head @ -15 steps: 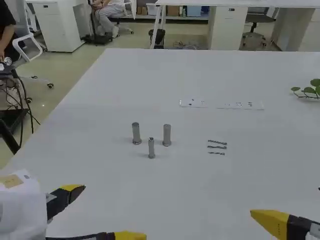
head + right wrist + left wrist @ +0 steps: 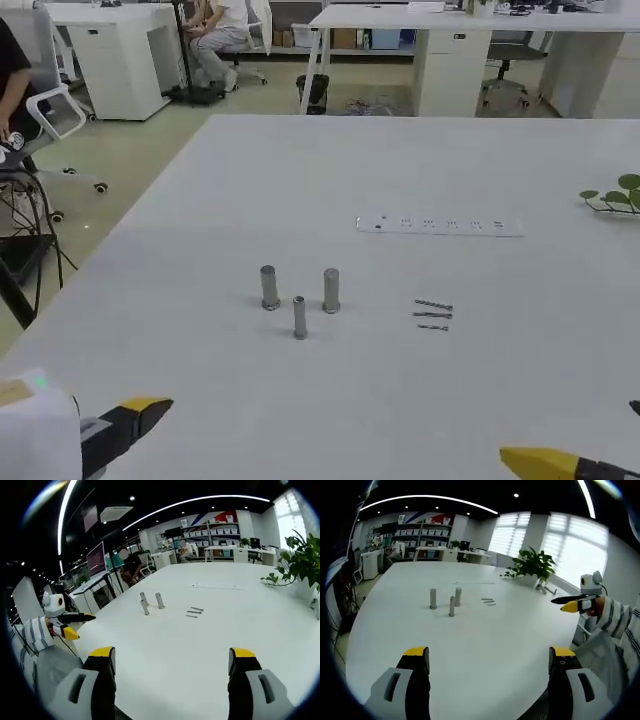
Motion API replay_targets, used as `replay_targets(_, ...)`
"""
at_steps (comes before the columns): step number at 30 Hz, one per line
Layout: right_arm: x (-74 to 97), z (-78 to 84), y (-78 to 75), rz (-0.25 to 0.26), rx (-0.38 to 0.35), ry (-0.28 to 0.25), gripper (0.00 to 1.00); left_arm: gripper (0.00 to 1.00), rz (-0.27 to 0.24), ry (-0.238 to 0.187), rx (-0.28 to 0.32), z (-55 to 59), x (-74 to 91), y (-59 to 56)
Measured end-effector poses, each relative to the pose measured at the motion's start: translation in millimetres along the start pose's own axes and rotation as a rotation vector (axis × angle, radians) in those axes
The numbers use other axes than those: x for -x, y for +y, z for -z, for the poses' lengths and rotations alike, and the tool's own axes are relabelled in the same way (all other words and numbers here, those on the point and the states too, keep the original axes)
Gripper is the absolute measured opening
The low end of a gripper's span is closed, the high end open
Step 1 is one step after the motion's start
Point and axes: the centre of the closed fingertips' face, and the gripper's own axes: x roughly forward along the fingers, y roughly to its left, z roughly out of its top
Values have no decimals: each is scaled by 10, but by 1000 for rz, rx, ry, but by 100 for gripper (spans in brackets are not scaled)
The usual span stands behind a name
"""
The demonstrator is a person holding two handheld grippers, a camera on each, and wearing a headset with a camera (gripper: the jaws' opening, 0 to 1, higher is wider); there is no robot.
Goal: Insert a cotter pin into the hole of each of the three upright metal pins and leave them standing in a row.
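Three upright metal pins point(image 2: 299, 316) stand in a loose triangle near the middle of the white table point(image 2: 200, 200). To their right lie three small cotter pins point(image 2: 433, 314), side by side. Both grippers hang over the table's near edge, far from the pins. My left gripper point(image 2: 489, 660) is open with nothing between its yellow-tipped jaws; its fingertip point(image 2: 140, 410) shows at lower left. My right gripper point(image 2: 172, 655) is open too, its fingertip point(image 2: 545, 462) at lower right. The pins point(image 2: 451, 602) and the cotter pins point(image 2: 488, 601) lie ahead of the left gripper, and the pins point(image 2: 150, 602) and cotter pins point(image 2: 194, 612) ahead of the right.
A white power strip point(image 2: 440, 225) lies behind the pins. A green plant sprig point(image 2: 615, 198) reaches in at the table's right edge, from a potted plant point(image 2: 532, 565). Desks, chairs and seated people stand beyond the table's far edge.
The head camera has shifted, so the whole picture sits a little lower. The left gripper's lower jaw has left the picture. The pins and cotter pins have not moved.
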Motion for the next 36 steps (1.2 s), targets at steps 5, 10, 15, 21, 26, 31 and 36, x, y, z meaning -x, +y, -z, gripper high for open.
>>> replay_targets(5, -2, -19, 9, -1, 2, -4, 93, 99, 1, -3, -3, -12, 0, -2)
replay_targets(10, -2, -19, 10, -1, 1, -5, 93, 99, 2, -8, 0, -19, 13, 4)
replay_targets(15, -1, 2, 14, -3, -4, -1, 92, 96, -12, -9, 10, -15, 26, 22)
replay_targets(21, -10, 24, 28, -8, -6, 4, 92, 90, -33, -13, 15, -12, 35, 57)
replay_targets(26, -17, 18, 29, -9, -4, 4, 92, 92, -34, -16, 14, -17, 44, 55)
replay_targets(31, -18, 10, 27, -9, -2, 4, 92, 99, -7, -11, 33, -16, 46, 15)
replay_targets(36, -10, 16, 26, -7, 2, 10, 92, 92, -62, -64, -9, -79, 48, 121)
